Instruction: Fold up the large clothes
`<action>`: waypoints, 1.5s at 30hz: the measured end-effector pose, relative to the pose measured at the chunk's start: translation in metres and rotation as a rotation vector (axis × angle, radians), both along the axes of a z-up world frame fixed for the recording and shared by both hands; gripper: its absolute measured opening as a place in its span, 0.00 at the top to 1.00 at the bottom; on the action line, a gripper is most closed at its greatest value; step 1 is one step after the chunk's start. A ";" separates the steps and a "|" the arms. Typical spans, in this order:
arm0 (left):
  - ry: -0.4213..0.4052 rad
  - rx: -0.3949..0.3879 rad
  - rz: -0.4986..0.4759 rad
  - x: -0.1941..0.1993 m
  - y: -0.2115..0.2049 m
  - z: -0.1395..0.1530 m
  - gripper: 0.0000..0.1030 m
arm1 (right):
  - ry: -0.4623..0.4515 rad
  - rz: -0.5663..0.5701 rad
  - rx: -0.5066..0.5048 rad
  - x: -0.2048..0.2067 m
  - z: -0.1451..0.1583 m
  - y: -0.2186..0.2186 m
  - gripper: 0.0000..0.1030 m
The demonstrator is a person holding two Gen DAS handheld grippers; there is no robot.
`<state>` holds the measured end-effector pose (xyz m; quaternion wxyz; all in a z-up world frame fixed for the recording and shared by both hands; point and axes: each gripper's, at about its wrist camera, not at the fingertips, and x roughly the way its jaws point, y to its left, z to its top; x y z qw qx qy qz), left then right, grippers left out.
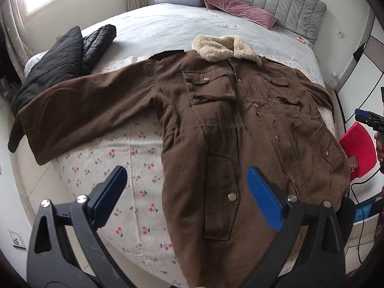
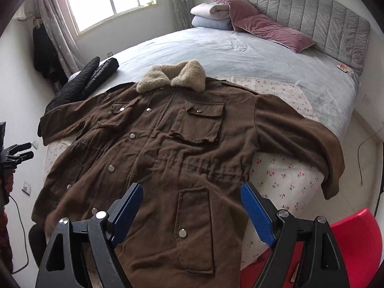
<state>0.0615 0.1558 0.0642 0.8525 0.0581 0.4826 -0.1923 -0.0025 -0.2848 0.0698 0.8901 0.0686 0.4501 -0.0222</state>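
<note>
My left gripper (image 1: 187,196) and right gripper (image 2: 192,206) hang spread wide at lower frame, holding nothing. The brown fleece-collared cotton coat (image 1: 240,124) lies flat at centre on the cherry-print sheet (image 1: 134,168). Risk: its hem overhangs the bed's near edge; folding could drag it floorward.

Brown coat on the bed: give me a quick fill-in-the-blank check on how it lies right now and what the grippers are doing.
1. The brown coat lies spread flat with its front facing ____.
2. Its fleece collar points toward the bed's grey ____.
3. Both sleeves are stretched ____, not folded in.
4. The left gripper and right gripper hold ____.

Missing words: up; headboard; out; nothing
</note>
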 end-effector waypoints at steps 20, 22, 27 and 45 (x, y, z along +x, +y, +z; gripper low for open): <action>0.360 -0.545 0.045 -0.072 0.096 -0.128 0.20 | 0.182 -0.211 0.415 -0.128 -0.154 -0.083 0.18; 0.361 -0.577 0.050 -0.074 0.096 -0.133 0.21 | 0.199 -0.208 0.461 -0.128 -0.165 -0.079 0.18; 0.437 -0.640 0.002 -0.082 0.084 -0.133 0.43 | 0.226 -0.174 0.512 -0.128 -0.175 -0.058 0.48; 0.427 -0.172 0.040 -0.114 0.062 -0.103 0.76 | 0.286 -0.294 0.205 -0.163 -0.103 -0.070 0.87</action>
